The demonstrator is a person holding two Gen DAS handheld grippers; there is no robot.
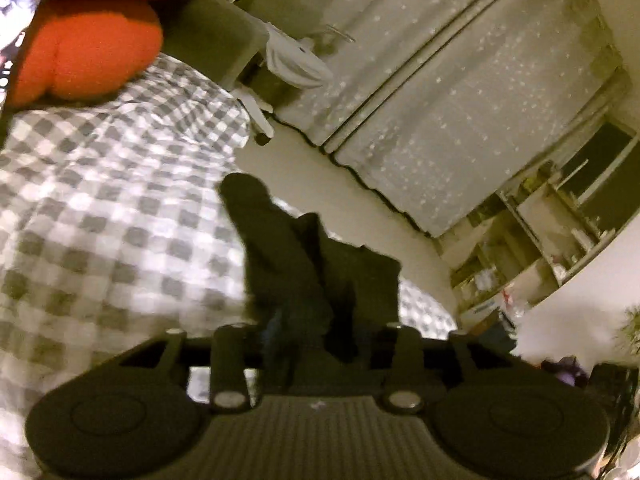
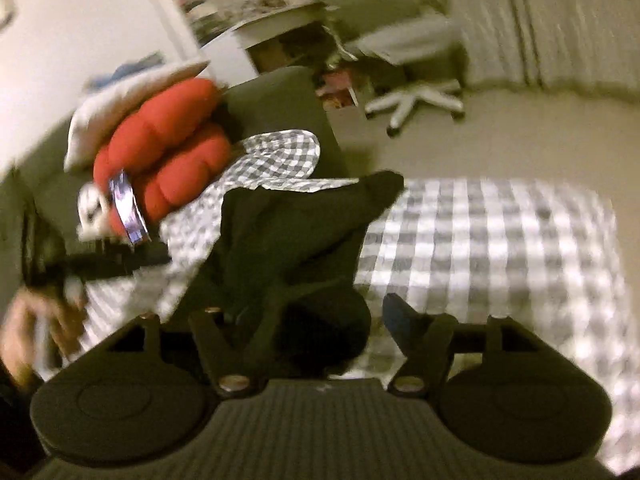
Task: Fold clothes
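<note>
A soft black garment (image 2: 304,224) lies bunched on the checked grey-and-white bedcover (image 2: 500,240), near its edge. Left tongs (image 1: 316,320) and right tongs (image 2: 320,304) both stand parted around its folds, pads not pressing. Puffy orange cushion (image 2: 168,152) behind.

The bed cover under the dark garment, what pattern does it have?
Grey-and-white check bed cover; clearest in the right wrist view.

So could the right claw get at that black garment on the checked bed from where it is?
Probably yes. The right claw stands open with the black garment bunched right between and ahead of its fingers, on the checked bedcover. Nothing lies in the way, though the picture is blurred.
</note>
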